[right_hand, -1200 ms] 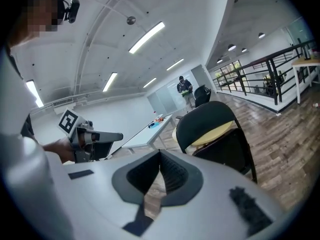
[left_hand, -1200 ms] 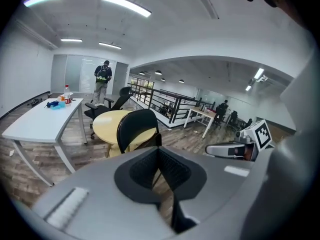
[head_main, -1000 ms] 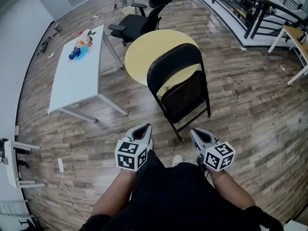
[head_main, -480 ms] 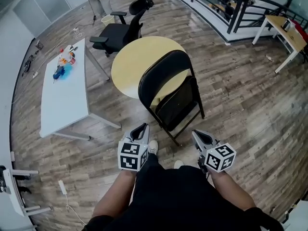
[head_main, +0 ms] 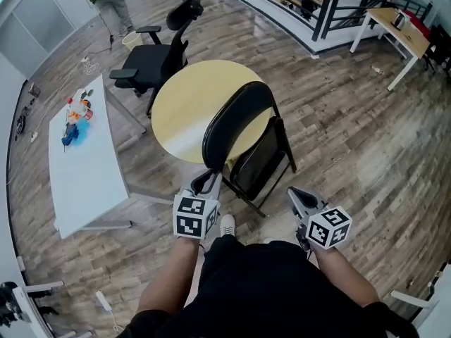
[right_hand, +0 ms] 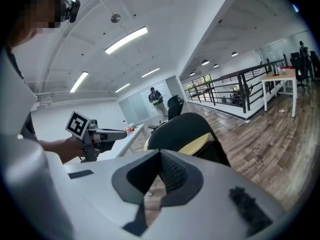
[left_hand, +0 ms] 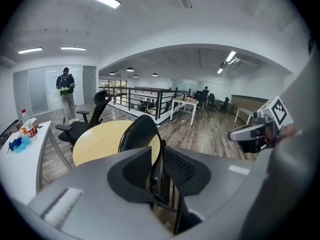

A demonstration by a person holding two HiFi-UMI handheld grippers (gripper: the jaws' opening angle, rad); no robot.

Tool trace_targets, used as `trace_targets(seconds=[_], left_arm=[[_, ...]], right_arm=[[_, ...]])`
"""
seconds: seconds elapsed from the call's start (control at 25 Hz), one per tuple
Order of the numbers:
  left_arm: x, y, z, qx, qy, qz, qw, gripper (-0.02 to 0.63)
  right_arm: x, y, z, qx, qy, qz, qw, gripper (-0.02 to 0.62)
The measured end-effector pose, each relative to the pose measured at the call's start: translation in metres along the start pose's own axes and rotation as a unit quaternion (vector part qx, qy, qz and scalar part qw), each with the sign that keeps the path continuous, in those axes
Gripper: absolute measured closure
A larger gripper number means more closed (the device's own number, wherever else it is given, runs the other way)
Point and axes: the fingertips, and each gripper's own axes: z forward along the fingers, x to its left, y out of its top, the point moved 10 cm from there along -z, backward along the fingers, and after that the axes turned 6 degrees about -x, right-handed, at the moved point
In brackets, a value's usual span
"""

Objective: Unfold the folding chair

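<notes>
the folding chair [head_main: 232, 115] stands folded on the wood floor [head_main: 352, 139] straight ahead of the person, with its backrest by the edge of the round yellow table [head_main: 180, 104]. its long axis runs from the feet nearest the person up and away to the curved top of the backrest, tilted toward the table.

the left gripper [head_main: 206, 180] is the nearer one, with its tip at the chair's left side rail, low on the frame. its fingers [left_hand: 135, 171] have just been opening and stand partly apart, with the rail's dark edge showing in the gap. the pads do not appear to press on it, so nothing is gripped. whether the rail lies inside the gap or just beyond it cannot be told.

the right gripper [head_main: 294, 193] hangs to the right of the chair's near feet, apart from the frame. its fingers [right_hand: 172, 174] are closed together on nothing.

the folded seat [head_main: 259, 162] lies between the two grippers, to the right of the left fingers. the right gripper would probably have to go left and forward to reach it.

no brand or writing can be read. the gripper cubes carry only black-and-white square markers, and the items on the white worktop [head_main: 77, 167] are too small to make out.
</notes>
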Motion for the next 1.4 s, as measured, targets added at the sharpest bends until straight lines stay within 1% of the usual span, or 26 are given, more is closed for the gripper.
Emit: trace_targets(seconds=[0.08,0.28,0.4,0.48,0.6,0.8,0.96,1.24,1.4], left_arm=[[0.021,0.008,0.012,-0.007,0.004,0.009,0.9999,0.509],[0.070,0.024,0.052,-0.010,0.001,0.012,0.9999,0.509],[0.096,0.033,0.078,0.002,-0.009,0.006,0.9999,0.509],[0.108,0.036,0.095,0.013,-0.019,0.010,0.9997,0.505],[0.121,0.040,0.121,0.033,-0.034,0.018,0.9987,0.457],[0.130,0.041,0.156,0.058,-0.063,0.023,0.9961,0.425],[0.134,0.031,0.183,0.087,-0.091,-0.003,0.9921,0.413],[0.138,0.019,0.218,0.116,-0.113,-0.015,0.9868,0.408],[0.132,0.015,0.229,0.130,-0.110,-0.004,0.9853,0.411]], right_arm=[[0.003,0.006,0.010,0.000,-0.011,-0.001,1.000,0.591],[0.010,0.012,0.025,0.004,-0.041,-0.007,0.999,0.591],[0.015,0.014,0.031,-0.002,-0.065,-0.003,0.998,0.591],[0.017,0.012,0.032,-0.005,-0.083,0.001,0.997,0.591],[0.019,0.007,0.032,-0.011,-0.112,0.010,0.994,0.591],[0.024,-0.002,0.031,-0.022,-0.154,0.029,0.987,0.591],[0.030,-0.010,0.030,-0.029,-0.180,0.041,0.982,0.591],[0.033,-0.022,0.013,-0.042,-0.233,0.057,0.970,0.591],[0.032,-0.028,0.002,-0.045,-0.247,0.067,0.966,0.591]])
